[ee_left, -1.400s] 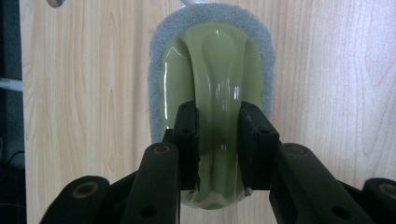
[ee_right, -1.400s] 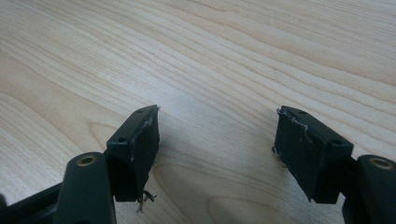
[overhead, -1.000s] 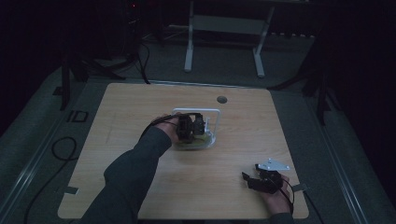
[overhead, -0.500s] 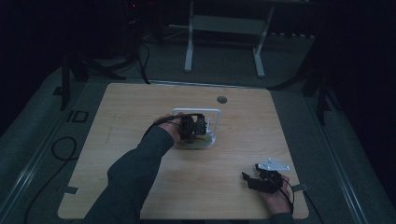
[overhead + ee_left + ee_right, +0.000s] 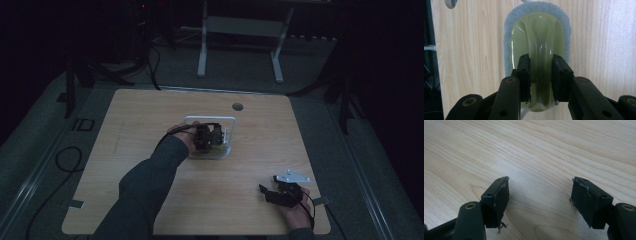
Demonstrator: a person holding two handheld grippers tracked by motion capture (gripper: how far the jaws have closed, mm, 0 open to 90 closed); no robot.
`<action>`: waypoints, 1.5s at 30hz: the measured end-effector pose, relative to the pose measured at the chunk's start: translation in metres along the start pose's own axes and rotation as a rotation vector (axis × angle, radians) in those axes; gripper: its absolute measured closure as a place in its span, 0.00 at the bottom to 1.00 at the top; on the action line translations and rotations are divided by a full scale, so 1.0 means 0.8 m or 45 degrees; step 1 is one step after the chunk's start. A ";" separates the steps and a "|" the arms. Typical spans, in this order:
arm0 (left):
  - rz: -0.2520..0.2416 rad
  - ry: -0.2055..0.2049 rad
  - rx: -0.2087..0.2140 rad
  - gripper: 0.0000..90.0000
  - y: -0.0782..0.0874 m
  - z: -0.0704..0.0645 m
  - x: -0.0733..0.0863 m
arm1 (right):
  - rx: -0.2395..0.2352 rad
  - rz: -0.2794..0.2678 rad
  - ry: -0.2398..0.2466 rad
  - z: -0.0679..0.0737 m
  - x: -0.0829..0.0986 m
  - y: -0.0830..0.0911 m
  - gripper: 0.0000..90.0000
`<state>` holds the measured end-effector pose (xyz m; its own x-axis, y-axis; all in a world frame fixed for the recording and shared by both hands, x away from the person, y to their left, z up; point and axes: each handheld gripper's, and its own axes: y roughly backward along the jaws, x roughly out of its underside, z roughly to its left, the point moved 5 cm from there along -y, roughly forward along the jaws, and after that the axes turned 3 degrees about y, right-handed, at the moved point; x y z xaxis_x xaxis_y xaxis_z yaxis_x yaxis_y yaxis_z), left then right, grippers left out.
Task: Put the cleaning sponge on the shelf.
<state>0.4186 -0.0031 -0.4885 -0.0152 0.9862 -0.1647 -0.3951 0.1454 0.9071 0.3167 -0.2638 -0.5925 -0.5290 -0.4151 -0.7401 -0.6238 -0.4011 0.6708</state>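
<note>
- Resting near the front right edge of the table [image 5: 150, 200], the right gripper [image 5: 540, 200] has its jaws spread wide with nothing between them (bare wood grain shows in the gap); in the high view the right gripper [image 5: 280, 192] sits close to the table's front right corner, well apart from the work.
- Keeping that idle hand where it is looks wise to me: it has little room behind it before the edge, and it is out of the other arm's way.
- Gripping in the middle of the table, the left gripper [image 5: 540, 75] has its jaws closed on the raised green handle of a scrub pad [image 5: 537, 37], whose grey foam rim lies flat on the wood.
- To do this step well, I judge the hold should stay square across the narrow ridge of the handle (the glossy plastic could slip if the jaws tilt), with any lift going straight up.
- Seen from above, the left gripper [image 5: 207, 136] and the pad sit at a white frame [image 5: 210, 119]; whether the pad touches it I cannot tell.
- Beyond that, a round hole [image 5: 238, 106] lies near the far edge, and open wood spreads to left and right, so there is ample room for moving sideways.
</note>
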 end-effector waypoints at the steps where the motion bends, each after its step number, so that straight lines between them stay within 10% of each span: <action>1: 0.000 0.002 -0.001 0.79 -0.001 -0.001 0.000 | 0.000 0.000 0.000 0.000 0.000 0.000 0.33; 45: 0.076 -0.058 -0.155 0.79 -0.032 0.005 -0.011 | -0.001 0.002 -0.002 0.000 0.000 0.000 0.33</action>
<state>0.4322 -0.0150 -0.5089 -0.0013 0.9958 -0.0916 -0.5032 0.0785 0.8606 0.3165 -0.2638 -0.5925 -0.5311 -0.4146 -0.7390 -0.6224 -0.4009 0.6722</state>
